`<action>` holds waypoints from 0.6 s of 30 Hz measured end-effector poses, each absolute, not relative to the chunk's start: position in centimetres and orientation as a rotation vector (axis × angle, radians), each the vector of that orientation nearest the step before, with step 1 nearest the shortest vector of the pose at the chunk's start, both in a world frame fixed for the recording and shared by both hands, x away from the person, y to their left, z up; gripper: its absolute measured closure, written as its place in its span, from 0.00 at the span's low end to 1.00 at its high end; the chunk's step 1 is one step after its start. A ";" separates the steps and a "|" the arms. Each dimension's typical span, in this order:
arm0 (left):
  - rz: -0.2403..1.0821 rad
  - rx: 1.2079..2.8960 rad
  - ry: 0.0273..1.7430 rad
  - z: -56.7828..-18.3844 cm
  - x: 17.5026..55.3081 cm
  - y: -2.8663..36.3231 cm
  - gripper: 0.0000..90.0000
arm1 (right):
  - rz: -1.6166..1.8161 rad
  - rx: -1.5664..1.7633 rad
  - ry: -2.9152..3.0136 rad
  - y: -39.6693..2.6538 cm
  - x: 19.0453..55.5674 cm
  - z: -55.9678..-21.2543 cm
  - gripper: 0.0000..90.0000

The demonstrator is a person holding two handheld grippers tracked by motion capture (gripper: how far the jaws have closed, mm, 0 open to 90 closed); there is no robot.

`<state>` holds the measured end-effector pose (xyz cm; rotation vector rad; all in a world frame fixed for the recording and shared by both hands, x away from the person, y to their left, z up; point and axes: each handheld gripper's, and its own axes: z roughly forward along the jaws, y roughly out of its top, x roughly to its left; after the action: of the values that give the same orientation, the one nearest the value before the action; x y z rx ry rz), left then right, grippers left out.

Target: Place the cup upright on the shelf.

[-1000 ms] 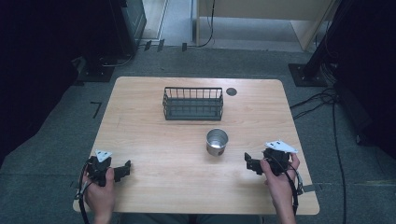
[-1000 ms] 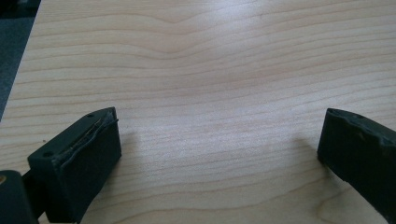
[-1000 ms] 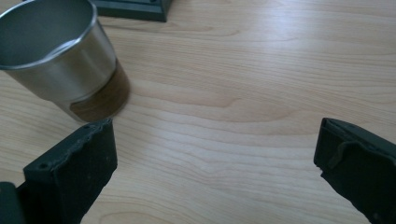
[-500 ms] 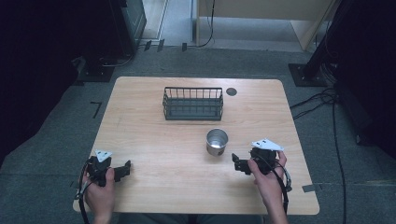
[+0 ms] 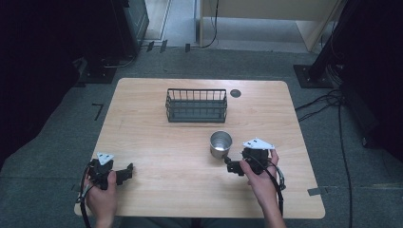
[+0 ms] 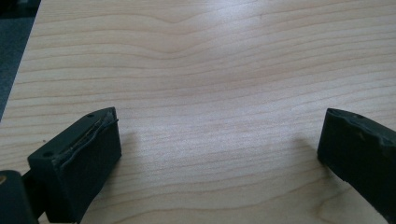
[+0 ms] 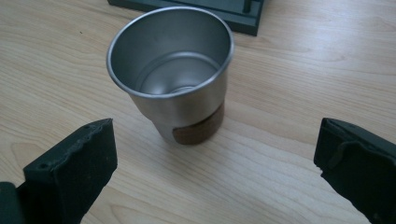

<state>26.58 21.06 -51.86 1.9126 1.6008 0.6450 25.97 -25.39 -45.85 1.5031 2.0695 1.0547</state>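
Observation:
An empty steel cup (image 5: 221,143) (image 7: 175,79) with a brown band at its base stands upright near the middle of the wooden table (image 5: 157,137). My right gripper (image 5: 231,165) (image 7: 215,163) is open just in front of the cup, its jaws spread wide to either side and apart from it. Near the table's front left corner my left gripper (image 5: 127,172) (image 6: 219,154) is open over bare wood, with nothing between its jaws.
A dark wire basket (image 5: 196,105) (image 7: 219,11) stands behind the cup toward the far edge. A small dark round disc (image 5: 235,93) lies to the basket's right. Cables (image 5: 328,102) run over the floor at the right.
My right gripper has moved left and forward from the table's right side up to the cup. The left gripper has stayed put.

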 end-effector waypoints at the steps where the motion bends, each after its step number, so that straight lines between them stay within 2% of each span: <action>1: 0.645 1.913 1.601 -51.9 26.6 21.1 0.00 | 1.055 1.503 2.070 -25.4 26.0 -45.8 0.00; 18: 0.645 1.913 1.601 -51.9 26.6 21.1 0.00 | 1.030 1.492 2.081 -22.4 27.8 -45.7 0.00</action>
<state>26.59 21.06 -51.86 1.9126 1.6008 0.6451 27.83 -22.39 -45.70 1.4922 2.0811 1.0303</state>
